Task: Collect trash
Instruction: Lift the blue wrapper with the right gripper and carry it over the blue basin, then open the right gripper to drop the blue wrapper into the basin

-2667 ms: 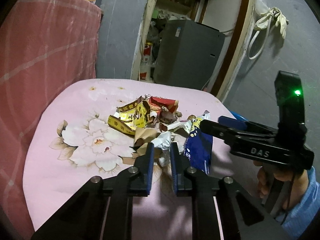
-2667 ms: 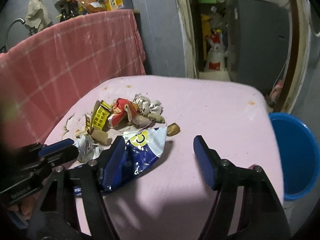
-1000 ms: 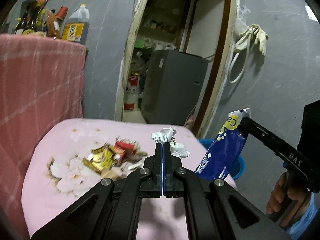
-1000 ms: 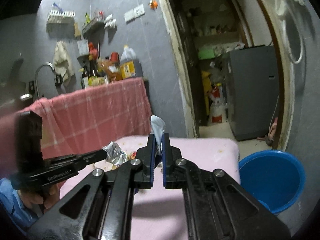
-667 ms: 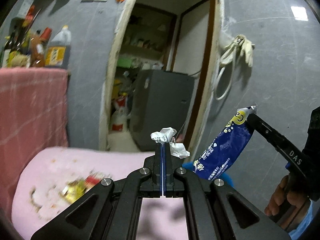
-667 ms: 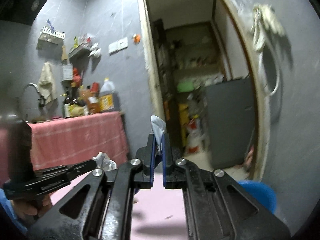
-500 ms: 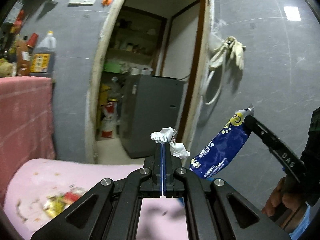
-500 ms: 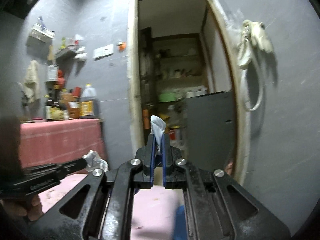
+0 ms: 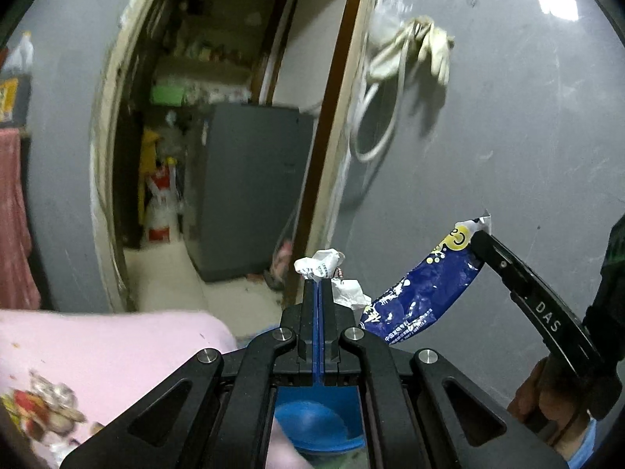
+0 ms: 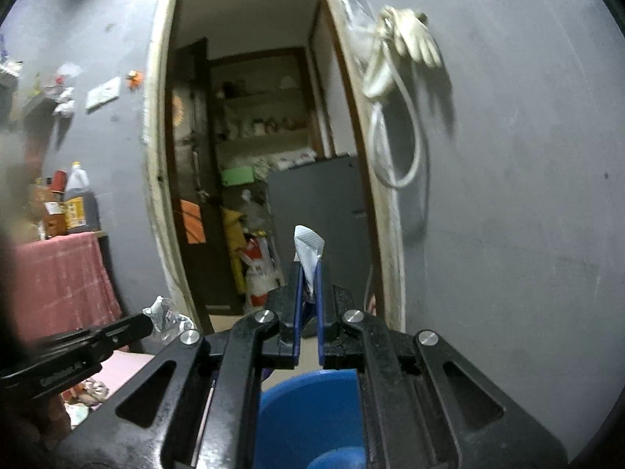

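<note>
My left gripper (image 9: 317, 285) is shut on a crumpled white wrapper (image 9: 319, 266) that sticks out past its tips. The same gripper (image 10: 140, 324) and wrapper (image 10: 164, 314) show at the left of the right wrist view. My right gripper (image 10: 308, 269) is shut on the top edge of a blue snack bag (image 10: 308, 246); in the left wrist view this gripper (image 9: 478, 236) holds the bag (image 9: 422, 297) hanging down to the left. A blue bucket (image 9: 316, 418) sits on the floor below both grippers, beyond the table edge, and also shows as the bucket (image 10: 308, 418) under my right fingers.
The pink flowered table (image 9: 117, 348) lies at lower left with leftover wrappers (image 9: 43, 402) on it. Ahead is a grey wall with a doorway (image 10: 254, 156) onto a storeroom and a grey cabinet (image 9: 242, 191). Gloves and a hose (image 10: 398, 58) hang on the wall.
Both grippers have swung right, off the table, each keeping its piece of trash. The trash pile has slid out to the lower left and the blue bucket now lies beneath the fingers.
</note>
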The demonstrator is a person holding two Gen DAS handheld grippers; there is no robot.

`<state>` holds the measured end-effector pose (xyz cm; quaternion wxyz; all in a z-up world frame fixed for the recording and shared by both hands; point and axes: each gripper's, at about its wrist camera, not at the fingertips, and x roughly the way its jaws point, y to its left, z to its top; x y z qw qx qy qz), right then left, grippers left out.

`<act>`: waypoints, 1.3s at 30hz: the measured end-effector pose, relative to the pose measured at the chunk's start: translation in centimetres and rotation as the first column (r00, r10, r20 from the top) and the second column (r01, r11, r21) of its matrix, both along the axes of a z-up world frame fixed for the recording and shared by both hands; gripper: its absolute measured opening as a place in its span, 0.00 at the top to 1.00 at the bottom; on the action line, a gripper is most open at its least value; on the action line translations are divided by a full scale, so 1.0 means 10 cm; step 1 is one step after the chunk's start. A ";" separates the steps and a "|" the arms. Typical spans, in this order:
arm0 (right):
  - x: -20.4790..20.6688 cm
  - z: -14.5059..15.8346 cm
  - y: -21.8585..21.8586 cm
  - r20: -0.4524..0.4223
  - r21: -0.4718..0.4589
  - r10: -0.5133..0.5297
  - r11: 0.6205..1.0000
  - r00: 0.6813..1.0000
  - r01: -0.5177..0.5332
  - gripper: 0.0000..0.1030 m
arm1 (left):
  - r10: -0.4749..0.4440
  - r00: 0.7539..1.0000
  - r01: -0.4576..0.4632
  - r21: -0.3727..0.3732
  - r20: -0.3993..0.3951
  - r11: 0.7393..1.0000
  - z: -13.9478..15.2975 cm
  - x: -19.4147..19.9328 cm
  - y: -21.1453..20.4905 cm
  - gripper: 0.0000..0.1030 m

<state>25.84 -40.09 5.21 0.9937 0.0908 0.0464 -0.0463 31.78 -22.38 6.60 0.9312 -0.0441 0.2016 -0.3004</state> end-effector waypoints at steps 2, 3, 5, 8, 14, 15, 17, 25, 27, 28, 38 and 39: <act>0.06 -0.10 -0.08 -0.031 0.016 -0.016 1.000 0.999 0.016 0.94 | 0.002 0.998 -0.001 0.016 -0.056 1.000 -0.11 0.11 -0.10 1.00; 0.09 -0.13 -0.12 -0.044 0.027 -0.020 0.999 0.999 0.021 0.94 | 0.003 0.997 -0.001 0.022 -0.079 1.000 -0.17 0.15 -0.11 1.00; 0.17 -0.22 -0.19 -0.078 0.053 -0.029 0.998 0.997 0.033 0.94 | 0.008 0.992 -0.003 0.042 -0.127 0.999 -0.30 0.23 -0.19 1.00; 0.27 -0.35 -0.28 -0.125 0.085 -0.037 0.995 0.991 0.048 0.93 | 0.014 0.982 -0.001 0.068 -0.188 0.998 -0.47 0.37 -0.28 1.00; 0.45 -0.54 -0.33 -0.201 0.113 -0.031 0.992 0.979 0.055 0.91 | 0.035 0.966 -0.009 0.101 -0.257 0.995 -0.68 0.51 -0.35 1.00; 0.48 -0.56 -0.34 -0.211 0.121 -0.029 0.991 0.977 0.055 0.91 | 0.040 0.964 -0.012 0.106 -0.264 0.994 -0.70 0.52 -0.36 1.00; 0.53 -0.58 -0.35 -0.222 0.132 -0.024 0.990 0.975 0.054 0.90 | 0.053 0.958 -0.017 0.128 -0.281 0.992 -0.76 0.53 -0.38 1.00; 0.64 -0.66 -0.36 -0.249 0.156 0.014 0.987 0.968 0.026 0.78 | 0.068 0.949 -0.023 0.146 -0.308 0.989 -0.84 0.55 -0.37 1.00; 0.64 -0.65 -0.35 -0.247 0.159 0.018 0.987 0.969 0.022 0.73 | 0.073 0.952 -0.031 0.144 -0.298 0.989 -0.81 0.54 -0.34 1.00; 0.65 -0.64 -0.35 -0.243 0.161 0.019 0.987 0.970 0.021 0.70 | 0.075 0.954 -0.035 0.142 -0.291 0.989 -0.79 0.53 -0.33 1.00; 0.44 -0.40 -0.14 -0.136 0.124 0.065 0.991 0.989 -0.048 0.38 | 0.144 0.967 -0.133 0.062 -0.209 0.989 -0.48 0.31 0.13 0.67; 0.42 -0.37 -0.10 -0.123 0.118 0.075 0.991 0.990 -0.061 0.36 | 0.153 0.967 -0.144 0.060 -0.201 0.988 -0.44 0.29 0.19 0.66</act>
